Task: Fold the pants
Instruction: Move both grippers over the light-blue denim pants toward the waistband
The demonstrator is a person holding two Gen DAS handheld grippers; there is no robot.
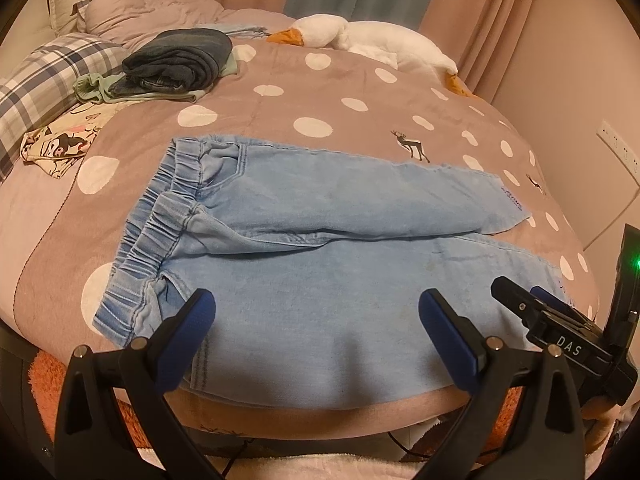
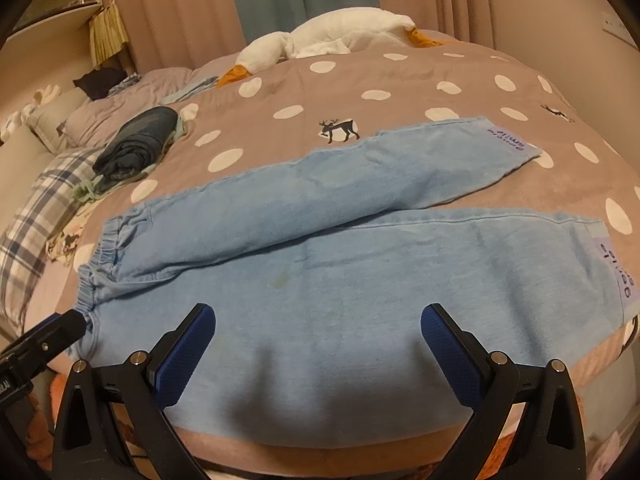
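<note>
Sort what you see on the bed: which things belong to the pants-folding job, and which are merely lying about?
Job:
light blue pants
left gripper
right gripper

Lying about:
plush goose
dark folded jeans
plaid pillow
cartoon-print cloth

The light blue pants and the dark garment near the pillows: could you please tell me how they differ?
The light blue pants lie spread flat near the bed's front edge, both legs laid out; the dark garment is bundled into a compact heap farther back. The pants lie directly on the dotted blanket; the dark garment rests on a pale green cloth. Both look like denim.
</note>
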